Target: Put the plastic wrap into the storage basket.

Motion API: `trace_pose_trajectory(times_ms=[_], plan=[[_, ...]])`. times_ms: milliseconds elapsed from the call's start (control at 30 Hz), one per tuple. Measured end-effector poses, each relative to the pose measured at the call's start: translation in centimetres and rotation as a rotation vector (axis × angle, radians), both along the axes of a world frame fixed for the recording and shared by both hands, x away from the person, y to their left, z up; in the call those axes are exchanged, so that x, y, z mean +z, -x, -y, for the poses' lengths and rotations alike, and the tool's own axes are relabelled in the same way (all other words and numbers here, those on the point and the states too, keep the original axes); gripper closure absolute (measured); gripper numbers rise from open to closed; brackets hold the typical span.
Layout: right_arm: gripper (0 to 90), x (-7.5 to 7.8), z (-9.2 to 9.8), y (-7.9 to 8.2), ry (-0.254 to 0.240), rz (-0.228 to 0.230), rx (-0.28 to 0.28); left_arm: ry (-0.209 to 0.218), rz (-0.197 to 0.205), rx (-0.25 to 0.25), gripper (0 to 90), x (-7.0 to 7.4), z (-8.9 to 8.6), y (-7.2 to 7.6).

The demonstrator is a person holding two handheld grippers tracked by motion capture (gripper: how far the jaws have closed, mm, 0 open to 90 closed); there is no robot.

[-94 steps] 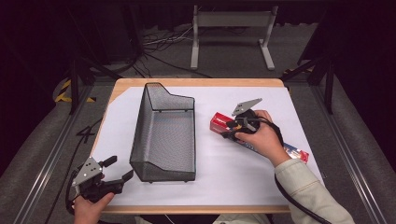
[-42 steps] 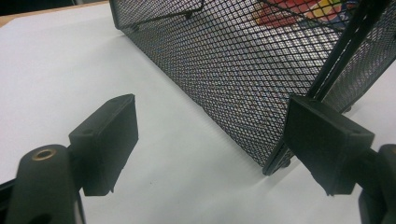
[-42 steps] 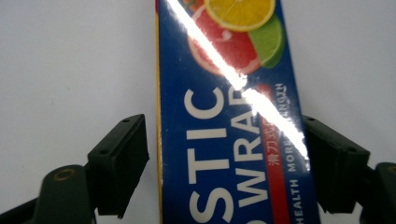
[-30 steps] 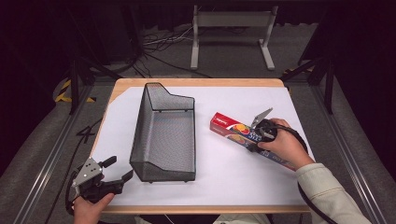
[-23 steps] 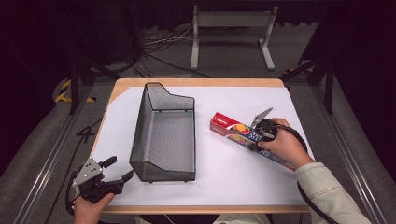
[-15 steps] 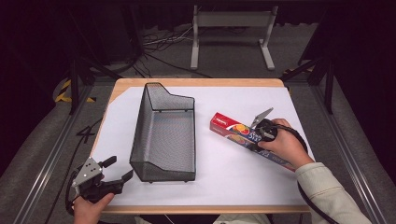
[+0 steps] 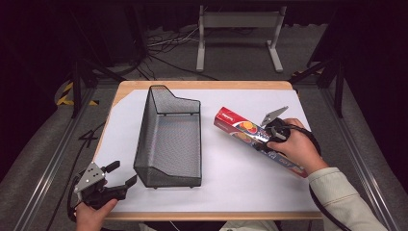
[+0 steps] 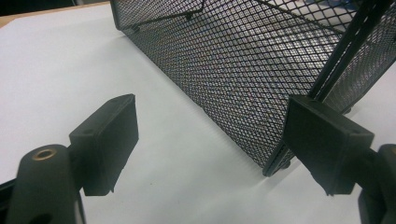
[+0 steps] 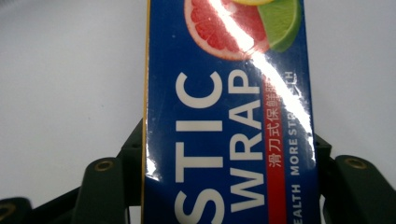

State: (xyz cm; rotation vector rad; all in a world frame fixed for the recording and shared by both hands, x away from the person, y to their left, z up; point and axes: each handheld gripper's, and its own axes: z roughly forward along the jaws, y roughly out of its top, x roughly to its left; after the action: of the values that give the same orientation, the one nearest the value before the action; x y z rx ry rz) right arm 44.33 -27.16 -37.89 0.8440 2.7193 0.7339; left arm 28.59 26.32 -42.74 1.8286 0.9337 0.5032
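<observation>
A: Gripping anything on the right side?

B: Yes. The right hand-held gripper (image 7: pixel 267 137) has its jaws clamped on the two long sides of the plastic wrap box (image 7: pixel 240 129), about midway along it. In the right gripper view the box (image 9: pixel 229 116) lies lengthwise between the jaws, its printed face toward the camera.

A: Where does the box sit?

B: Over the white sheet (image 7: pixel 240 183) on the surface (image 7: pixel 202 85), to the right of the black mesh basket (image 7: pixel 168 139) and apart from it, lying at a slant with its red end nearest the basket.

A: And the left?

B: The left hand-held gripper (image 7: pixel 120 175) rests at the near left corner, jaws spread wide with nothing between them, just beside the basket's near corner (image 8: pixel 275 158).
</observation>
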Motion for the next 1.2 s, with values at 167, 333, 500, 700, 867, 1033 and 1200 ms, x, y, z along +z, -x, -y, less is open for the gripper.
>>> trace_pose_trajectory(times_ms=[167,333,500,700,867,1033,1200], plan=[[40.2,1.1,-0.4,0.3,-0.022,0.011,-0.014,0.001,-0.001,0.002,19.1,0.0,-0.1,0.0],[40.1,2.6,-0.8,0.7,-0.04,0.026,-0.019,0.003,-0.001,0.005,19.1,0.0,-0.1,0.0],[40.1,3.6,-1.2,1.0,-0.035,0.034,-0.024,0.002,0.001,0.005,19.1,0.0,-0.1,0.0],[40.1,4.7,-1.4,1.2,-0.06,0.046,-0.065,0.002,0.002,0.003,19.0,0.0,-0.1,0.0],[40.2,5.4,-2.1,1.4,-0.064,0.043,-0.082,0.003,0.002,0.006,19.0,0.0,-0.2,0.1],[40.2,6.0,-3.6,1.7,-0.072,0.03,-0.104,0.008,0.004,0.009,19.0,0.0,-0.2,0.3],[40.2,6.9,-5.2,2.2,-0.091,0.026,-0.119,0.005,0.003,0.011,19.0,0.0,-0.3,0.3]])
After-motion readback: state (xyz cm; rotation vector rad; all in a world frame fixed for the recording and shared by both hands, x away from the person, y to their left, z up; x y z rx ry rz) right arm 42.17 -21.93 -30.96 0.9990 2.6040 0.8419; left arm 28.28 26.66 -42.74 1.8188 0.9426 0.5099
